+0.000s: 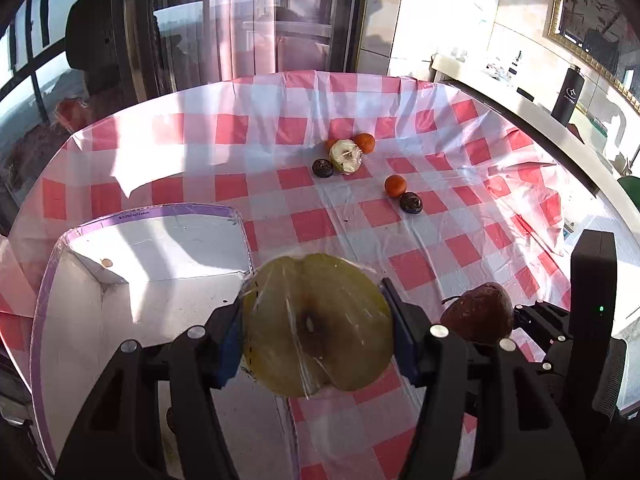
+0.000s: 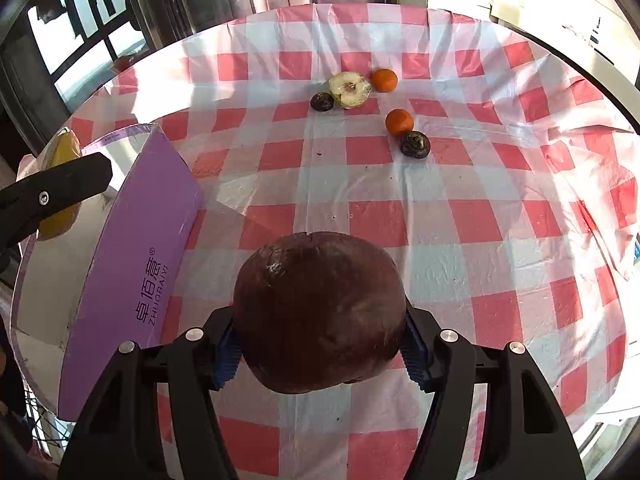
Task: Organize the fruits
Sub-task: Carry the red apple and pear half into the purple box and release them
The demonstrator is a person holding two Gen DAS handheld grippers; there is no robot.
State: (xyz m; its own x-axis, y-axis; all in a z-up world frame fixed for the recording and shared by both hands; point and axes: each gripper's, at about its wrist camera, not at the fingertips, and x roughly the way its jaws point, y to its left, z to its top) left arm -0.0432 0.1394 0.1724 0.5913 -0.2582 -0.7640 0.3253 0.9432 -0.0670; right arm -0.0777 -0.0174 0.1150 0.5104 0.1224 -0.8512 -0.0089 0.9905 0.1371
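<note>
Left tongs (image 1: 318, 330) clamped on cut apple half (image 1: 318, 326), bottom centre, over purple-edged box (image 1: 176, 213) rim. Right tongs (image 2: 320, 344) clamped on dark red fruit (image 2: 320, 312), bottom centre, above checked worktop (image 2: 460, 216). Two oranges (image 2: 399, 122) w/ other fruit upper centre.

Left tongs (image 1: 318, 326): fingers closed on the wrapped apple half (image 1: 318, 326), held above the purple box (image 1: 160, 216) rim. Right tongs (image 2: 320, 336): fingers clamped on the dark red fruit (image 2: 318, 312), just right of that box.
</note>
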